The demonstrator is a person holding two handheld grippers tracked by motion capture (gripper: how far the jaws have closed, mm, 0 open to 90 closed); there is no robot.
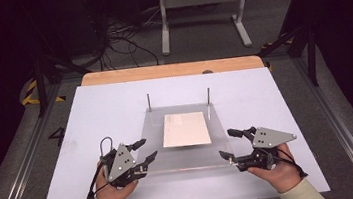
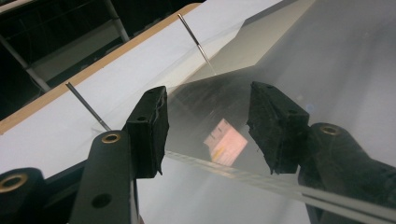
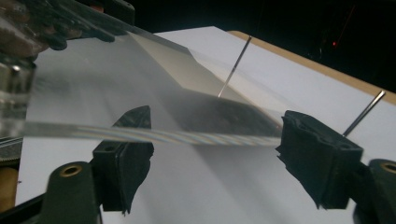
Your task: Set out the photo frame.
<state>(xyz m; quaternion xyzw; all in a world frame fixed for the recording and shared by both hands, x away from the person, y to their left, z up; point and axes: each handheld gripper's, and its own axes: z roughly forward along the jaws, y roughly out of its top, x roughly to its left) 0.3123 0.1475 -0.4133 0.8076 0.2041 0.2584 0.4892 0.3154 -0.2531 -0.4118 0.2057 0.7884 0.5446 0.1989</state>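
Item: clear plate (image 1: 185, 154), rigid transparent sheet, likely acrylic. Lies flat on the white surface (image 1: 90, 114), centred, its far edge by two upright pins (image 1: 148, 102) (image 1: 208, 97). White sheet (image 1: 186, 129) rests at its middle, seemingly under or on the plate; cannot tell which.

Handling, as judged: stiff, no sag expected; moderately light; smooth and slippery faces; edges and corners prone to chipping, faces to scratching. Thin edge offers little purchase while flat against the surface.

Hold points: near edge, one corner per claw, pinched across the thickness once the edge is tipped up; even lift on both sides to keep clear of the pins.

Left claw (image 1: 142, 151): released, jaws standing apart at the near left corner, plate edge (image 2: 243, 173) crossing between them, pads not pressing.

Right claw (image 1: 230, 143): released, jaws wide apart at the near right corner, plate edge (image 3: 187, 136) running between them, no contact with the pads evident.

Risk: slip from a shallow pinch; tilt if one side lifts first.
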